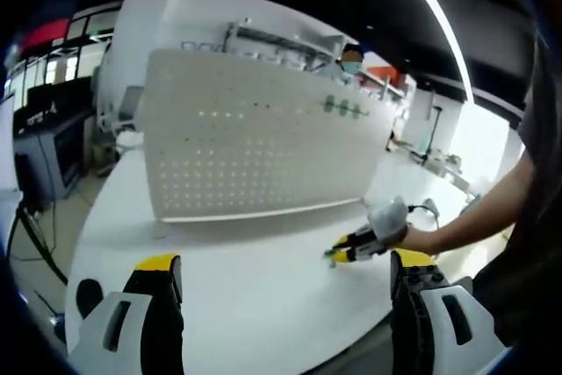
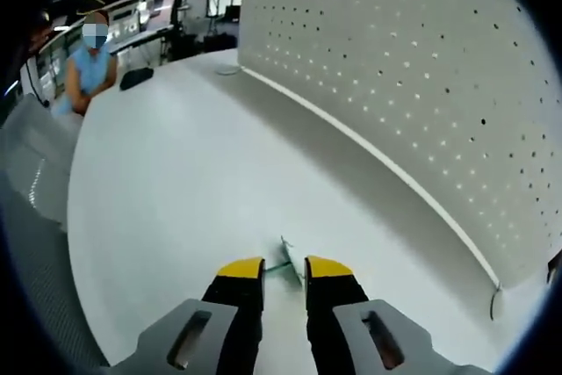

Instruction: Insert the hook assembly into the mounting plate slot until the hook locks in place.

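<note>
A white pegboard (image 1: 263,142) stands upright across the white table (image 1: 255,296), its rows of small holes facing the left gripper (image 1: 285,283); green hooks (image 1: 342,108) sit high on its right side. In the right gripper view the same board (image 2: 421,85) runs along the right, its foot meeting the table (image 2: 176,182).

The left gripper's jaws stand wide apart with nothing between them. The right gripper (image 1: 356,248), seen from the left gripper view, is held by a gloved hand (image 1: 391,221) low over the table in front of the board. In its own view the right gripper (image 2: 284,268) has its jaws nearly together, and a small green hook (image 2: 285,261) lies on the table right at the tips; whether they grip it cannot be told.

A seated person (image 2: 88,63) is at the far end of the table. Desks and monitors (image 1: 53,120) stand behind, under a ceiling light strip (image 1: 439,15).
</note>
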Motion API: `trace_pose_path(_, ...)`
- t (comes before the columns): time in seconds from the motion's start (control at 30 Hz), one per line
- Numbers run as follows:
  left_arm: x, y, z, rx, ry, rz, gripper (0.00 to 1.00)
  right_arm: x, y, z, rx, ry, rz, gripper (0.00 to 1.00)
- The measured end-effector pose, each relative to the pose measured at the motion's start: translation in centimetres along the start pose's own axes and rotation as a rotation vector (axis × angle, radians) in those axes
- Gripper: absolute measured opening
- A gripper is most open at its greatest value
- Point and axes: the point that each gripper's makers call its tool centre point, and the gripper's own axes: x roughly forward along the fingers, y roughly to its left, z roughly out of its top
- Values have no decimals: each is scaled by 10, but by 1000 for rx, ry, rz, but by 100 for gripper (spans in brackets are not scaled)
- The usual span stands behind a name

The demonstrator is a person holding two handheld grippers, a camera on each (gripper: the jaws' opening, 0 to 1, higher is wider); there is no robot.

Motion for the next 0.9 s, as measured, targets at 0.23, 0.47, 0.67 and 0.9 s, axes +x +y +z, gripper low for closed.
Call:
trace_pose_path(0.23, 0, -2, -1, -1, 3, -1, 100, -2, -1, 1, -10, -10, 5, 7)
trace_pose_path(0.47, 1, -3, 0, 5, 4, -2, 100, -2, -4, 1, 15, 2, 7, 0)
trace_pose_path(0.67, 2, -5, 1, 11, 5, -5, 100, -4, -10, 5, 44, 5, -18, 0)
trace_pose_path(0.9, 4, -10, 4, 20, 8, -11, 100, -4, -16, 18, 78, -32, -29, 0)
